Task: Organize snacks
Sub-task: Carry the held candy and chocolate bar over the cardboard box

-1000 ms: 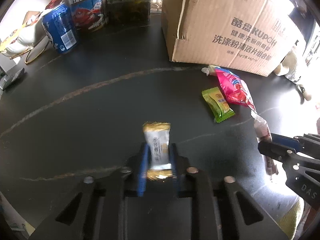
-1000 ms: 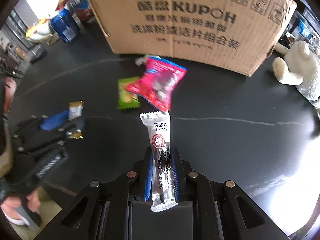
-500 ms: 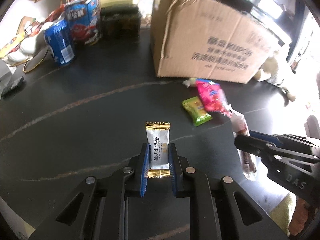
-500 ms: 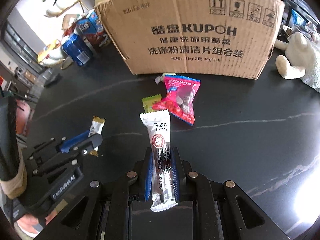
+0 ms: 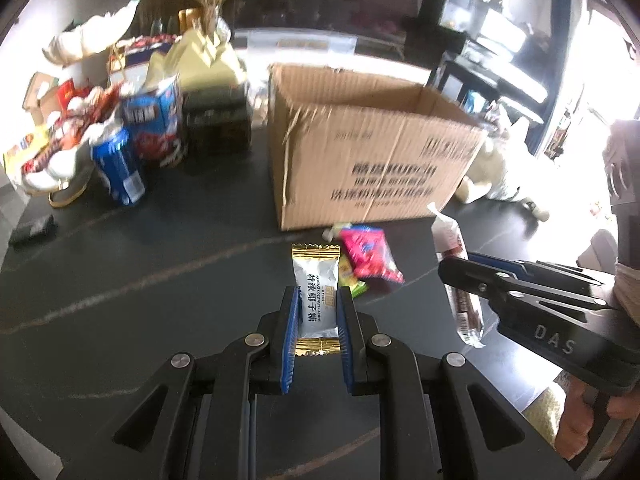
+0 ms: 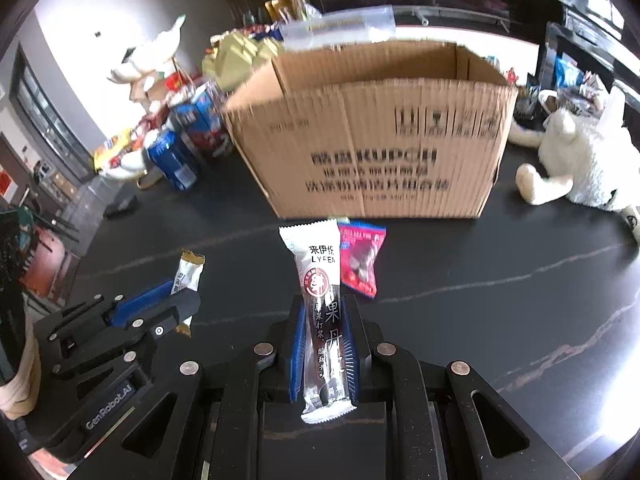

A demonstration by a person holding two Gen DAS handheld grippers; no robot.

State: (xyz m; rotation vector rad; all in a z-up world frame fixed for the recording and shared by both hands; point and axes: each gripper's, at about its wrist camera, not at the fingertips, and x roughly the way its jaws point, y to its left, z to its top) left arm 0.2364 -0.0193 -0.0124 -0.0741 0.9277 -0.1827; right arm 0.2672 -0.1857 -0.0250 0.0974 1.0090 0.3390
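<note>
Two claws, one snack each. Your left claw (image 5: 317, 304) is clamped on a silver candy packet with gold ends (image 5: 316, 300), pinched across its width between the blue pads (image 5: 289, 344); the packet points forward, off the dark surface (image 5: 140, 288). From the right wrist view the same packet (image 6: 187, 280) sticks up out of that claw (image 6: 176, 300), low on the left.

Further left on the surface: a blue can (image 5: 119, 172) and a blue carton (image 5: 154, 124) beside it, standing in a cluster of bags.

Centre: open cardboard box (image 6: 372, 128), top flaps up, printed side facing you. Just in front of its base lie a pink-red snack bag (image 6: 362, 260) and a green packet (image 5: 350, 278); in the left view the green one is partly hidden behind the candy.

Your right claw (image 6: 326, 344) is clamped on a long white and dark snack bar (image 6: 322, 308), held lengthwise, its white end toward the box.

Right: white plush toy (image 6: 576, 160) beside the box.
</note>
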